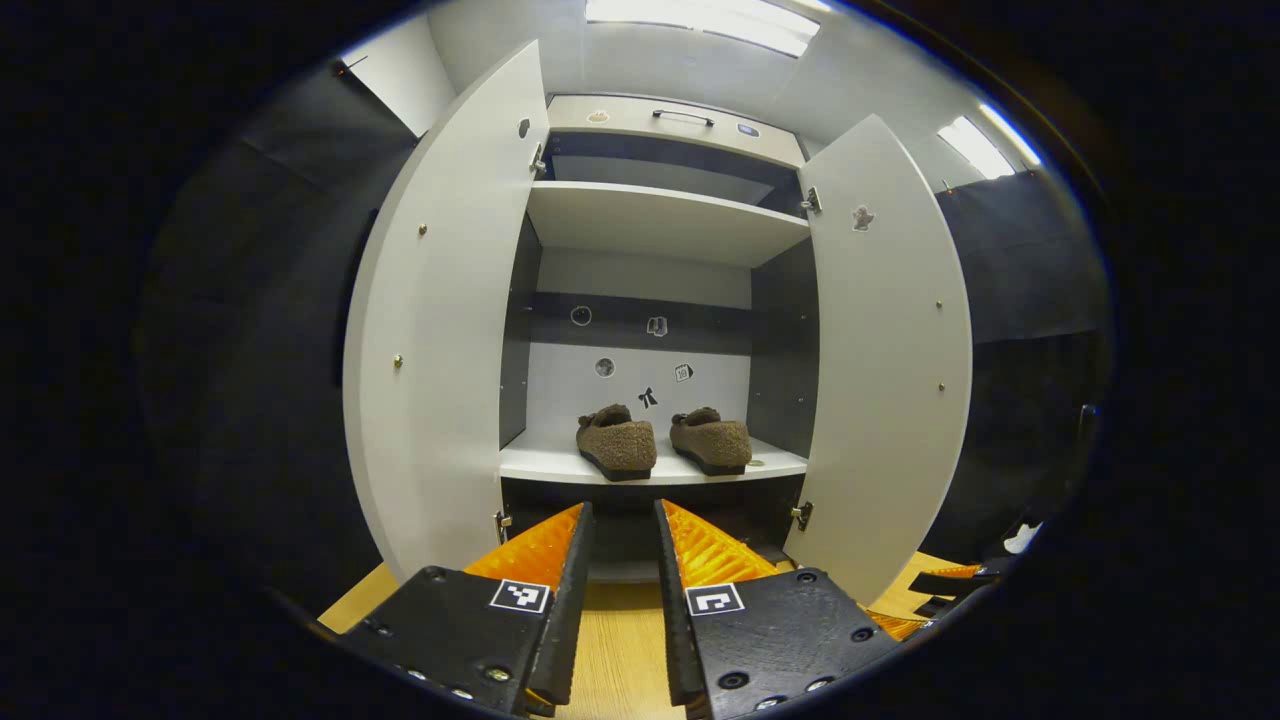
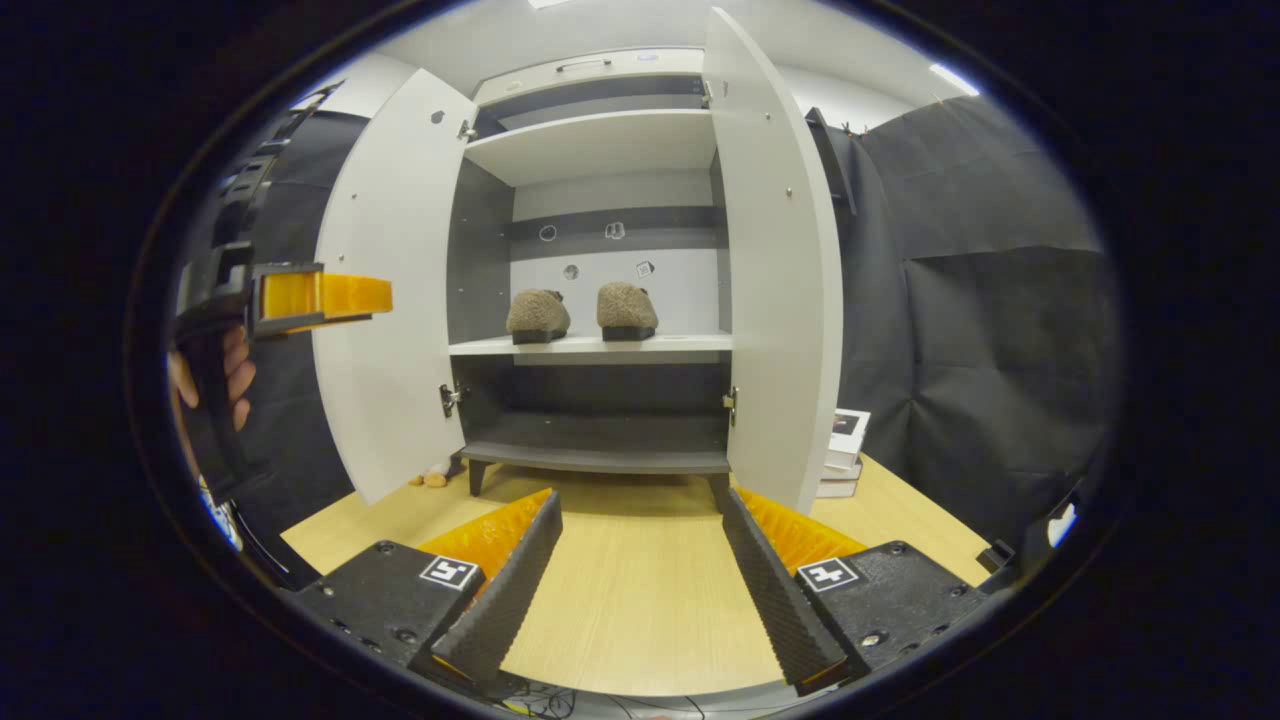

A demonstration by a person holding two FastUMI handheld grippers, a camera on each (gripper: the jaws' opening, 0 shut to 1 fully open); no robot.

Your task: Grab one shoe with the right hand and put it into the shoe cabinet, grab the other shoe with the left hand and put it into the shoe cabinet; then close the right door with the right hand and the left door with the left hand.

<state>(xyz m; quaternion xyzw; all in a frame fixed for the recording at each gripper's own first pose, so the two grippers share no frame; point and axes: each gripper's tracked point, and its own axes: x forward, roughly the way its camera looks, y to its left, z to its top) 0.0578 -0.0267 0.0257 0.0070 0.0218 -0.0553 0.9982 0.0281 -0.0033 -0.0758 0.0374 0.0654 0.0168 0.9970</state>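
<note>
Left gripper [image 1: 622, 560] empty, shoes [image 1: 662, 440] in cabinet [image 1: 655, 225] (doors open)

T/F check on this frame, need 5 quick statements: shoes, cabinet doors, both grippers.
1. Both shoes sit on the same cabinet shelf. True.
2. The right door is closed. False: it stands open.
3. The left door is open. True.
4. The right gripper is shut on a shoe. False: its fingers are spread apart and hold nothing.
5. The left gripper touches the left door. False: it is in front of the cabinet, clear of both doors, with a narrow gap between its fingers.
</note>
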